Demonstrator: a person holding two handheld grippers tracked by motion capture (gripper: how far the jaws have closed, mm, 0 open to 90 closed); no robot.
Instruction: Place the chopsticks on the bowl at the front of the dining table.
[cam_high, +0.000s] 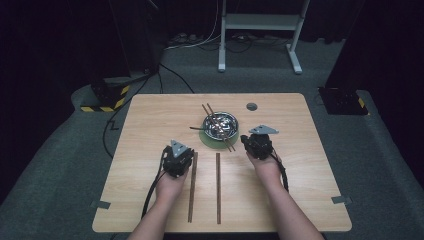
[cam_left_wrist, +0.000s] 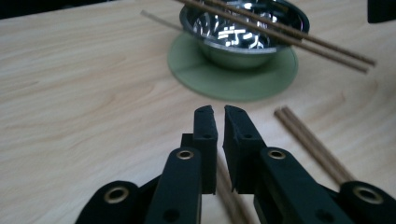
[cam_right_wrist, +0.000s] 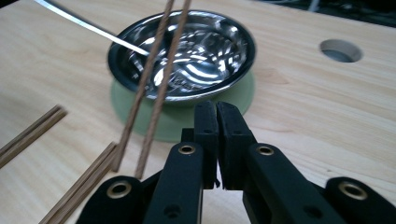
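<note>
A shiny steel bowl (cam_high: 220, 125) stands on a round green coaster (cam_high: 207, 140) at the middle of the wooden table. One pair of brown chopsticks (cam_high: 217, 126) rests across the bowl's rim. Two more pairs lie flat nearer the person, one on the left (cam_high: 192, 187) and one on the right (cam_high: 218, 187). My left gripper (cam_high: 178, 159) hovers over the far end of the left pair, jaws shut on nothing (cam_left_wrist: 217, 112); that pair (cam_left_wrist: 231, 198) lies beneath them. My right gripper (cam_high: 257, 144) sits just right of the bowl (cam_right_wrist: 182, 51), shut and empty (cam_right_wrist: 217, 108).
A thin silver handle (cam_right_wrist: 88, 28) leans out of the bowl on its left side. A round hole (cam_high: 251, 106) is cut in the tabletop behind the bowl. Bare wood (cam_high: 145, 130) lies to the left and right of the bowl. Cables and a white stand (cam_high: 260, 22) are on the floor beyond.
</note>
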